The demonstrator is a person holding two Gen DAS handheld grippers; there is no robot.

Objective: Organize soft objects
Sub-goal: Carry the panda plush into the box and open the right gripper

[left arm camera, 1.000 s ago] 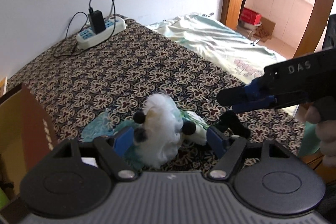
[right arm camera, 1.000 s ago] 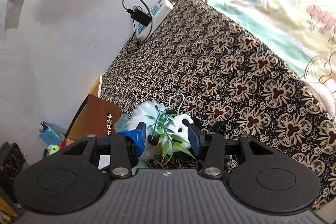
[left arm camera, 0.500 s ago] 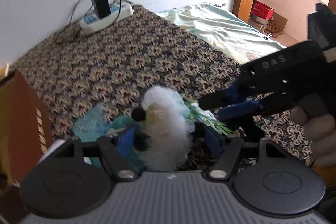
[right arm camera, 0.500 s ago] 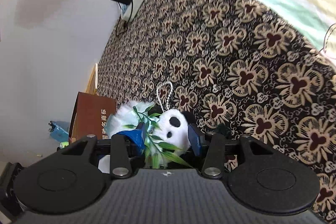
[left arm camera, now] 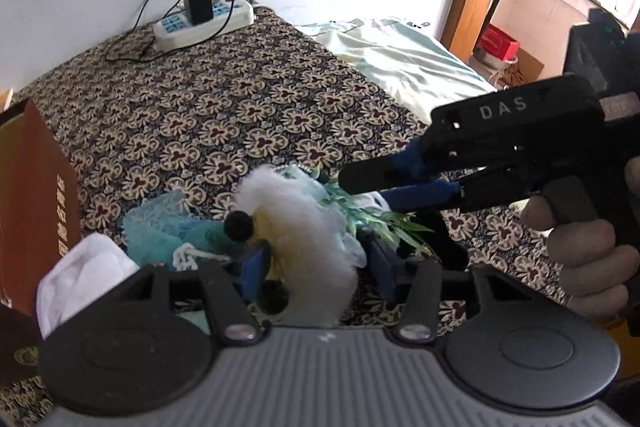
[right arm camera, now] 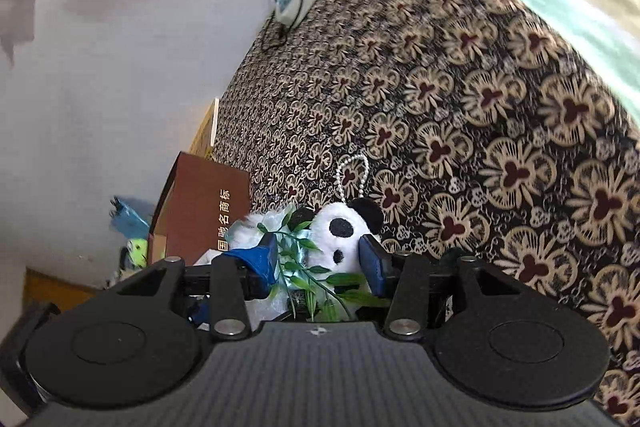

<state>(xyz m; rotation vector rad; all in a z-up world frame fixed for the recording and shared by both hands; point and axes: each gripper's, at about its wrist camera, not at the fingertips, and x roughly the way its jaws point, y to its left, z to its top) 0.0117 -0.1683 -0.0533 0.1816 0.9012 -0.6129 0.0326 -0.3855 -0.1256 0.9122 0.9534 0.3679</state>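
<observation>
Panda plush toy [right arm camera: 340, 239]: white with black ears and eye patches, fitted with a bead chain [right arm camera: 352, 175]. It was found at the near left edge of the bed, on the patterned bedspread [right arm camera: 480, 107], beside a sprig of artificial green leaves [right arm camera: 312, 267].

Right tongs [right arm camera: 320, 259]: seen closed on the panda plush toy and the leaf sprig, the blue pads set on either side of the two. In the left wrist view the same tongs [left arm camera: 360, 187] were seen coming in from the right, gripped by a hand [left arm camera: 584, 259].

Left tongs [left arm camera: 316, 267]: recorded with the jaws closing around the fluffy white back of the toy [left arm camera: 304, 227]; firm contact of the pads could not be confirmed, a gap being visible at the right pad.

Teal mesh bath sponge [left arm camera: 168, 223]: placed just left of the toy, with a white cord loop [left arm camera: 188, 257].

White cloth bundle [left arm camera: 84, 271]: noted at the near left, beside a brown box [left arm camera: 32, 195] printed with gold characters.

Power strip [left arm camera: 204, 23]: located at the far end of the bedspread against the wall, with a black charger [left arm camera: 197, 3] plugged in.

Pale green sheet [left arm camera: 400, 63]: spread over the far right of the bed.
</observation>
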